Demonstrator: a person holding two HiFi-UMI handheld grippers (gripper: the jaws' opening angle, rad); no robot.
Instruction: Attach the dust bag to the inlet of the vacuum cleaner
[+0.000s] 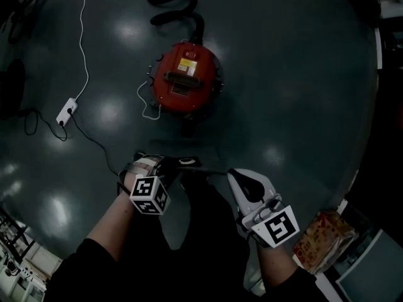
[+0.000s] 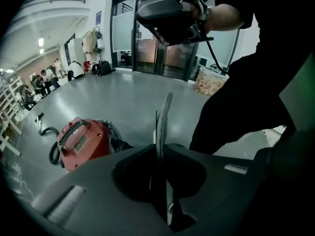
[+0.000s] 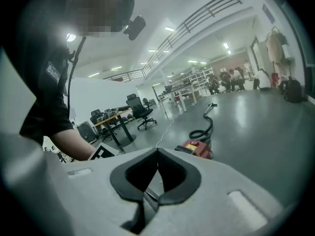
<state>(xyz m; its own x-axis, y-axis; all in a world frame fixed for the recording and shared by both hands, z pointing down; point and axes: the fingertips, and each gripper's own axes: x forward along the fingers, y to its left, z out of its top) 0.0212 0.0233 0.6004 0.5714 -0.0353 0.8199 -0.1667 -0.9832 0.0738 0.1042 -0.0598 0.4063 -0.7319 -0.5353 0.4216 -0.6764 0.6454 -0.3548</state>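
The dust bag (image 1: 187,162), a thin dark sheet seen edge-on in the left gripper view, is pinched in the closed left tool (image 1: 167,164), above the floor (image 1: 296,74) and well short of the red vacuum cleaner (image 1: 186,80). The right tool (image 1: 232,172) is closed just beside the bag's far edge; whether it grips that edge cannot be told. Bare floor lies between bag and vacuum. The hose (image 1: 179,8) curls behind the vacuum. A white cable (image 1: 82,36) and power strip (image 1: 66,112) lie to the left, and a printed packet (image 1: 321,241) lies at the right.

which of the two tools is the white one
The right tool, with the white body; the left tool has a black body.
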